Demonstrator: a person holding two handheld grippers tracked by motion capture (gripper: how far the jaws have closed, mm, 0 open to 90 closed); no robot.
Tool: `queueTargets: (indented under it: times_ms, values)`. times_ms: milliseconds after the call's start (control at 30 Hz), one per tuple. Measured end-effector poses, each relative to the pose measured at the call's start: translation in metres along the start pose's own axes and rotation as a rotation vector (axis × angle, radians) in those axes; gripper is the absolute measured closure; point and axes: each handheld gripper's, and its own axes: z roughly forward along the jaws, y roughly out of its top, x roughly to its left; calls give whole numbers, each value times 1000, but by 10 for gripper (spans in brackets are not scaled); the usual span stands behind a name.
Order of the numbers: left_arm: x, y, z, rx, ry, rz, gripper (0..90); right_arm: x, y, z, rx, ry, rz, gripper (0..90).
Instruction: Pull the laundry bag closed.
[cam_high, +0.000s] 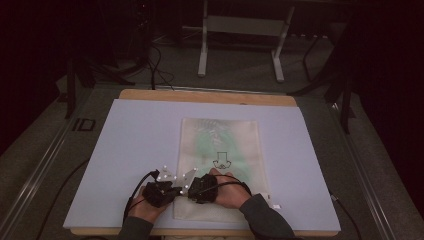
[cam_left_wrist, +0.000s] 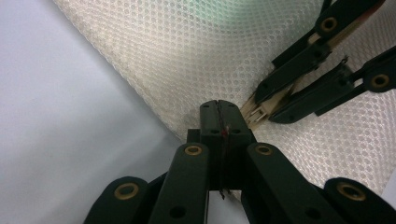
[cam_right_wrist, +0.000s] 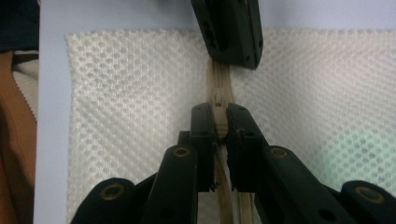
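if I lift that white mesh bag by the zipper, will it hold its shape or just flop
Probably flops: the mesh bag lies flat like thin netting. Likely light, though something green shows inside. The right claw pinches the zipper pull, so the mesh would likely sag from there.

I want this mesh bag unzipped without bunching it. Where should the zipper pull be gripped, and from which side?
Grip the zipper pull by its flat tab, across its thin sides, coming along the beige zipper tape as the right claw does. The left claw pinches the mesh bag beside it, holding the fabric taut.
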Motion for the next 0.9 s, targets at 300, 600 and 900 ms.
queueTargets:
  times_ms: [300, 600, 900]
  values:
    - [0, -1, 0, -5, 1, -6, 894, 1, -3, -1, -4, -6, -3, 823]
    - [0, -1, 0, -7, 0, -11, 894, 1, -12, -7, 26, -16, -7, 823]
    - [0, -1, 0, -5, 0, -10, 894, 4, -21, -13, 36, -26, -2, 823]
